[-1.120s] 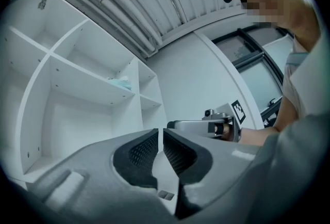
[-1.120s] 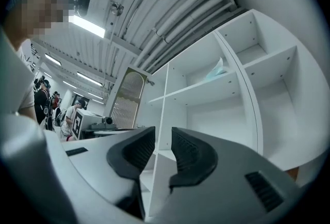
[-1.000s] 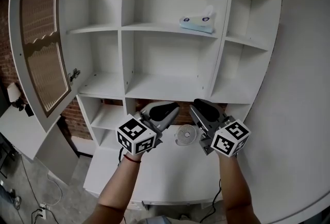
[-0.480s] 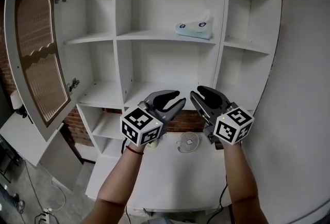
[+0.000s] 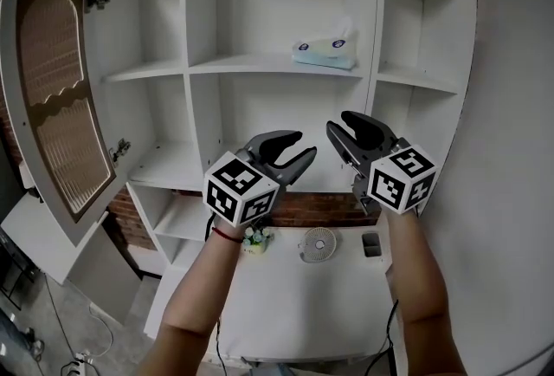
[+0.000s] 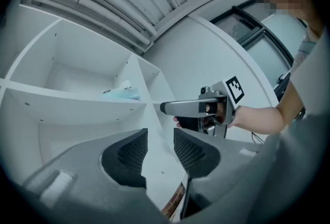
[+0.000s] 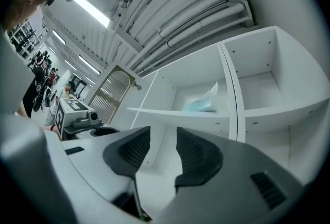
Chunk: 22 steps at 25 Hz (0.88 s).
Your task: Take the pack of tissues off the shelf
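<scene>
Scene: a person faces a white shelf unit [image 5: 374, 106] and holds a two-jaw gripper in each hand, both raised side by side in front of its middle compartments.

Left gripper [image 5: 300, 149]: released. Its jaws have just been opening and now stand wide apart. Nothing sits between the dark ribbed pads; only white shelf wall shows through the gap.

Right gripper [image 5: 340, 125]: released too. Its jaws have just been opening and stand wide apart with nothing between them. It is just beside the left gripper, a little higher, and the two do not touch.

Pack of tissues [image 5: 325, 52]: a pale blue pack with one white tissue standing up from its top. It lies above and ahead of both grippers, well apart from them and closer to the right gripper's side. Neither gripper touches it.

Shelf board [image 5: 251, 64]: the pack rests towards the right end of this board, in the upper middle compartment, above both grippers.

Cupboard door [image 5: 56, 97]: swung open, far off to the left gripper's outer side, with a brown woven-looking panel.

Table [image 5: 303, 305]: white, below both grippers and the forearms.

Fan [image 5: 316, 242]: a small round one on the table, below the gap between the grippers.

Plant [image 5: 254, 236]: a small one, under the left gripper.

Brick wall [image 5: 130, 210]: shows behind the lower shelves.
</scene>
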### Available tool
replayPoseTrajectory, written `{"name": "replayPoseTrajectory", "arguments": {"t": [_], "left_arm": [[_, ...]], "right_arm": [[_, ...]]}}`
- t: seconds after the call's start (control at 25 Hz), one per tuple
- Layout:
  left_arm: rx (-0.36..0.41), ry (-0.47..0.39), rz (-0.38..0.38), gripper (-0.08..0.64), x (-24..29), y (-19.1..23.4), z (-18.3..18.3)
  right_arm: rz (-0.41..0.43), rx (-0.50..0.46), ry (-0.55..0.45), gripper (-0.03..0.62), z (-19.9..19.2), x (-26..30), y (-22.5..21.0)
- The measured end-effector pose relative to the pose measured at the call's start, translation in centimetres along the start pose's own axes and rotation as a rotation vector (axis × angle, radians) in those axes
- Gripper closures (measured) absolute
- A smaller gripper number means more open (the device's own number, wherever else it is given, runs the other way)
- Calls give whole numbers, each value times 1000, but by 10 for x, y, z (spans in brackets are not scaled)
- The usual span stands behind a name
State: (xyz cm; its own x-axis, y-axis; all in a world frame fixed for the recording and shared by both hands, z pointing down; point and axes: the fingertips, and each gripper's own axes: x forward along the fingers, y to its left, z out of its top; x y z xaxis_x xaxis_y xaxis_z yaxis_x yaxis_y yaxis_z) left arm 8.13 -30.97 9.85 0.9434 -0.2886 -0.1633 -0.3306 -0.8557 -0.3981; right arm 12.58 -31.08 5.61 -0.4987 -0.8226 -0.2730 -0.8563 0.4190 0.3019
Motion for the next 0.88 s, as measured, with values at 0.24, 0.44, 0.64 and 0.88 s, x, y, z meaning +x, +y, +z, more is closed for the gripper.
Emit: {"name": "replayPoseTrajectory", "arguments": {"t": [0.24, 0.44, 0.64, 0.88], "left_arm": [[23, 13, 9, 416, 20, 19, 16], [47, 28, 15, 416, 32, 29, 23], [39, 37, 10, 416, 41, 33, 23], [26, 40, 12, 416, 49, 37, 25]], "right_arm": [[-32, -27, -6, 430, 22, 15, -28], [-63, -41, -18, 430, 39, 23, -53], [-83, -76, -14, 430, 53, 30, -69], [-109, -90, 4, 428, 60, 42, -85]]}}
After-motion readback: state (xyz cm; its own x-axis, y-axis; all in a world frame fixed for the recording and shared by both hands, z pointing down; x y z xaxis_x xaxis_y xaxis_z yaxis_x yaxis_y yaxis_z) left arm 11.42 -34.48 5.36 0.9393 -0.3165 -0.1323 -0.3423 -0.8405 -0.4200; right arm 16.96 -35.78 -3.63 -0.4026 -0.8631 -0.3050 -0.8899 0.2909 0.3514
